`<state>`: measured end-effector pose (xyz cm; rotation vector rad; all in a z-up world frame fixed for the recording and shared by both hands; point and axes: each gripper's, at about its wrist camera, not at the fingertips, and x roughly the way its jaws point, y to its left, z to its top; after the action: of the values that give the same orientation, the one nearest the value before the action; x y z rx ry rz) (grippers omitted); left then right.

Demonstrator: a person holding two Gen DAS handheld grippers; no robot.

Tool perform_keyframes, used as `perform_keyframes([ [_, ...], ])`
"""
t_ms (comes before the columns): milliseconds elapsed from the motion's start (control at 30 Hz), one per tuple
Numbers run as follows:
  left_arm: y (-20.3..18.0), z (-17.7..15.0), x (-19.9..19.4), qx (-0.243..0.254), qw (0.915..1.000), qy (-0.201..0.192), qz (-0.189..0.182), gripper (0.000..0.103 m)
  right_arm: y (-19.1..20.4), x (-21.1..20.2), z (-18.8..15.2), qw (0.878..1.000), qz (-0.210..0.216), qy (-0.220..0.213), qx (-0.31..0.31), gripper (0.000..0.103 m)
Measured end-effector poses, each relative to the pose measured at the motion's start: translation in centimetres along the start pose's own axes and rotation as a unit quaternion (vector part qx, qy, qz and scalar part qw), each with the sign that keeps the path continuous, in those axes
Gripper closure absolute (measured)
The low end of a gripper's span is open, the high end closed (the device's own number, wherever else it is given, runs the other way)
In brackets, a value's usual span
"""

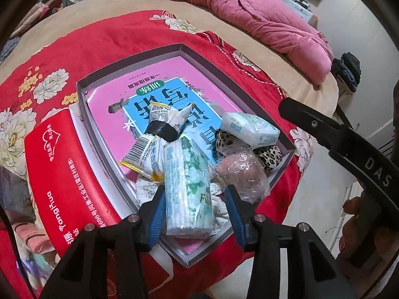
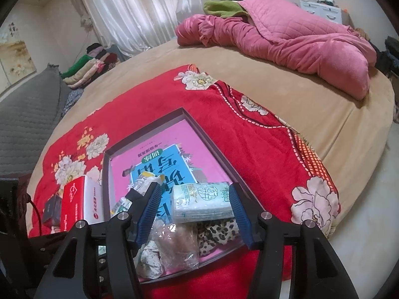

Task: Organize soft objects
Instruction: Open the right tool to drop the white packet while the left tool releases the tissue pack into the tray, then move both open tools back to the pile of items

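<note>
A shallow grey tray (image 1: 129,61) lined with a pink and blue book cover lies on a red floral blanket (image 1: 104,35). In its near end lie a green-patterned tissue pack (image 1: 187,186), a white tissue pack (image 1: 250,127), a leopard-print cloth (image 1: 269,155), a clear bag with a pinkish lump (image 1: 239,172) and a crumpled wrapper bound with black tape (image 1: 159,129). My left gripper (image 1: 195,199) is open, its blue pads either side of the green tissue pack. My right gripper (image 2: 195,200) is open around the white tissue pack (image 2: 203,203), above the tray (image 2: 147,122).
A red tissue box (image 1: 57,172) lies left of the tray, also in the right wrist view (image 2: 72,204). A pink quilt (image 2: 286,39) is heaped at the bed's far side. Folded clothes (image 2: 87,67) are stacked at the far left. The floor (image 2: 369,199) lies right of the bed.
</note>
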<state>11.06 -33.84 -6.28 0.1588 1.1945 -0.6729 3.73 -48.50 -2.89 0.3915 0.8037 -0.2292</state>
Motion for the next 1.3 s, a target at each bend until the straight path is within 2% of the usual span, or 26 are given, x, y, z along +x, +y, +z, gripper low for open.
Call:
perform_keyframes([
  [67,0.0,0.0,-0.3,0.0,1.0,-0.003,0.003,0.053,0.1,-0.1,0.1,1.0,-0.005,-0.002,-0.004,0.043],
  [133,0.0,0.0,-0.6,0.0,1.0,-0.007,0.003,0.05,0.2,-0.3,0.1,1.0,-0.008,-0.004,-0.005,0.035],
  [300,0.0,-0.1,-1.6,0.002,0.9999,-0.014,0.007,0.048,0.5,-0.5,0.3,1.0,-0.011,-0.007,-0.006,0.034],
  [433,-0.1,-0.3,-2.6,0.002,0.9997,-0.023,0.007,0.04,0.8,-0.9,0.3,1.0,-0.017,-0.012,-0.008,0.03],
  [600,0.0,-0.4,-4.0,0.003,0.9993,-0.036,0.01,0.039,1.4,-1.4,0.3,1.0,-0.02,-0.014,-0.012,0.029],
  [700,0.1,-0.5,-4.9,0.003,0.9989,-0.046,0.011,0.036,1.8,-1.7,0.4,0.999,-0.026,-0.017,-0.018,0.025],
  [767,0.3,-0.6,-5.4,0.003,0.9986,-0.051,0.015,0.032,2.0,-1.9,0.5,0.999,-0.029,-0.019,-0.02,0.025],
  [1000,1.0,-0.9,-7.1,0.001,0.9973,-0.067,0.03,0.03,2.9,-2.9,0.6,0.998,-0.043,-0.033,-0.029,0.025],
  [1300,2.4,-1.6,-9.8,-0.008,0.9939,-0.093,0.058,0.027,5.0,-4.2,0.7,0.997,-0.037,-0.044,-0.046,0.024],
])
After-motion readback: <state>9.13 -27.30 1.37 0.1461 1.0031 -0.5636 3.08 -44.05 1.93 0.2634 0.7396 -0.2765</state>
